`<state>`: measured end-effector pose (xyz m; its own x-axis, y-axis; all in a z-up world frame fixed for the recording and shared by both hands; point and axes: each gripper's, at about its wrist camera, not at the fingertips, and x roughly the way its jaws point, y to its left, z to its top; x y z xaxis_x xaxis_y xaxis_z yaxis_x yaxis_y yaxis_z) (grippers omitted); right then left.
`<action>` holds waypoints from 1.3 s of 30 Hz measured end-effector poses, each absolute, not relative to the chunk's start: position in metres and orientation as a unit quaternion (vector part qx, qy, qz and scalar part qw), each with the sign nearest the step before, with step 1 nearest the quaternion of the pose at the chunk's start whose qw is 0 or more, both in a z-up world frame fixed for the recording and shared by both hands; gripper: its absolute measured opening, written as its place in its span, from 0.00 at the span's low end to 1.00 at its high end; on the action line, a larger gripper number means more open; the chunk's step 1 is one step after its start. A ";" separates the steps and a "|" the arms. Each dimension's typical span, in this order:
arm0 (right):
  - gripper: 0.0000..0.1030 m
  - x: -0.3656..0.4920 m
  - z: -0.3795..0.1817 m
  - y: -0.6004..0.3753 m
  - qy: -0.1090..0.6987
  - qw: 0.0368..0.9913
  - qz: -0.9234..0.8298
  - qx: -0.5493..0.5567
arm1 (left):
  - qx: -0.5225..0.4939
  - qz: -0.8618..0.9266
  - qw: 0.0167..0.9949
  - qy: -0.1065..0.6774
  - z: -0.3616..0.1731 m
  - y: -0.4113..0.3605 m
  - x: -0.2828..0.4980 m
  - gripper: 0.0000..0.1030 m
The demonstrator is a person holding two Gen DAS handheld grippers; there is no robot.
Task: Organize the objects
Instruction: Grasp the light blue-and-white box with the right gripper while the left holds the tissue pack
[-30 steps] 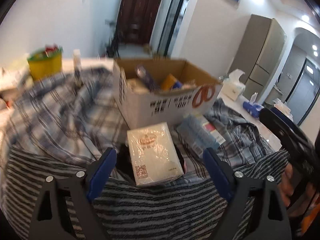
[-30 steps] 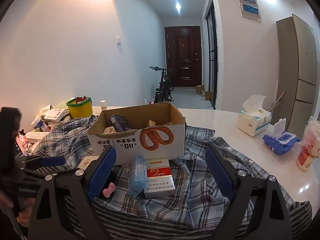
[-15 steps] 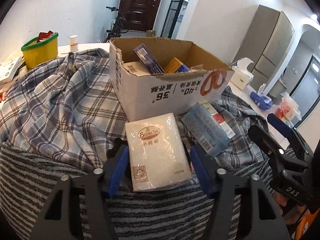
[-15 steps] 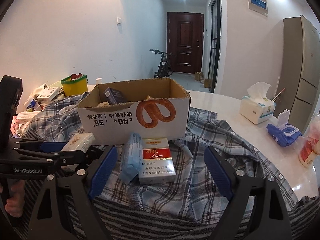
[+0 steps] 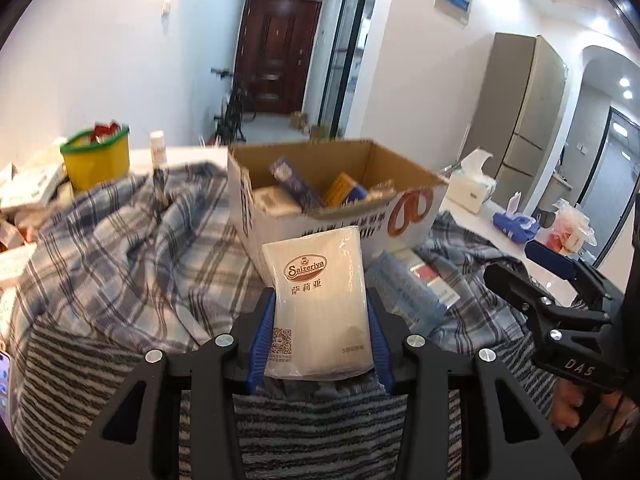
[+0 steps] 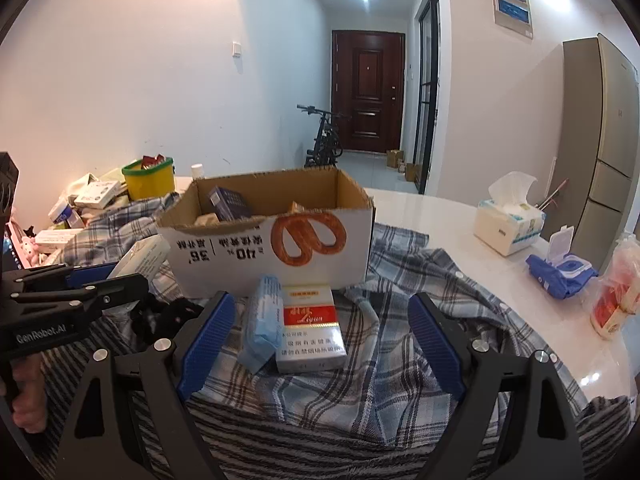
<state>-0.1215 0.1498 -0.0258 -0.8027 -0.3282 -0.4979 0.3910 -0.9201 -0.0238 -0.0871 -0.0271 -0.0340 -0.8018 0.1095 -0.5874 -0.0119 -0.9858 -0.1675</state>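
Note:
My left gripper (image 5: 319, 322) is shut on a white Saizeriya tissue pack (image 5: 318, 300) and holds it up in front of the open cardboard box (image 5: 276, 222), above the cloth. The pack also shows in the right wrist view (image 6: 140, 258), held left of the box (image 6: 320, 240). My right gripper (image 6: 320, 338) is open and empty, just above a red-and-white cigarette pack (image 6: 310, 328) and a blue tissue packet (image 6: 262, 320) lying on the plaid shirt (image 6: 380, 344) in front of the box. The box holds several small packages.
A yellow tub (image 5: 98, 160) and loose boxes (image 6: 96, 194) sit at the back left. A tissue box (image 6: 508, 224), a blue wipes pack (image 6: 560, 268) and a red-and-white bag (image 6: 616, 296) stand on the white table (image 6: 440, 220) at the right. Striped cloth (image 5: 320, 420) covers the near edge.
My left gripper has closed on the tissue pack and lifted it off the cloth. My right gripper has come slightly lower and nearer to the cigarette pack, still open.

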 end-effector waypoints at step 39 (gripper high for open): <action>0.54 -0.164 -0.077 0.116 0.046 0.244 -0.884 0.397 | -0.267 0.960 -0.001 -0.084 -0.034 -0.037 -0.074 0.44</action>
<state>-0.1644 0.1156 -0.0769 -0.5657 -0.3955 -0.7236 0.4686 -0.8762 0.1126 -0.0741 -0.0372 -0.0343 -0.8573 0.0419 -0.5131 0.0476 -0.9860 -0.1601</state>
